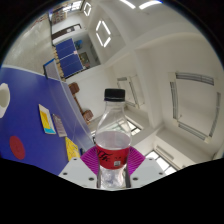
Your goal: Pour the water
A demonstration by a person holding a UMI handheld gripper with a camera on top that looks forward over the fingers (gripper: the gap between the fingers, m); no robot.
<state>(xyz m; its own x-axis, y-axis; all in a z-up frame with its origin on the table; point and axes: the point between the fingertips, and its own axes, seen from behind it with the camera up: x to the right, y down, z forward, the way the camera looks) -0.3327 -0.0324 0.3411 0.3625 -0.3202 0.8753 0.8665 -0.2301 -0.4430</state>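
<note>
Bottle (112, 140), clear plastic with a black cap and a red label, sits pinched between the pads of my tongs (112, 172), both fingers pressing on its lower body. The whole view is tilted, so I judge the bottle is lifted and leaning. The blue counter (25, 100) lies off to one side, bearing coloured cards (47, 118). With the cap on, no water would pour; a slack grip could let the bottle slip. No receiving vessel shows, and the water level is hard to make out.
</note>
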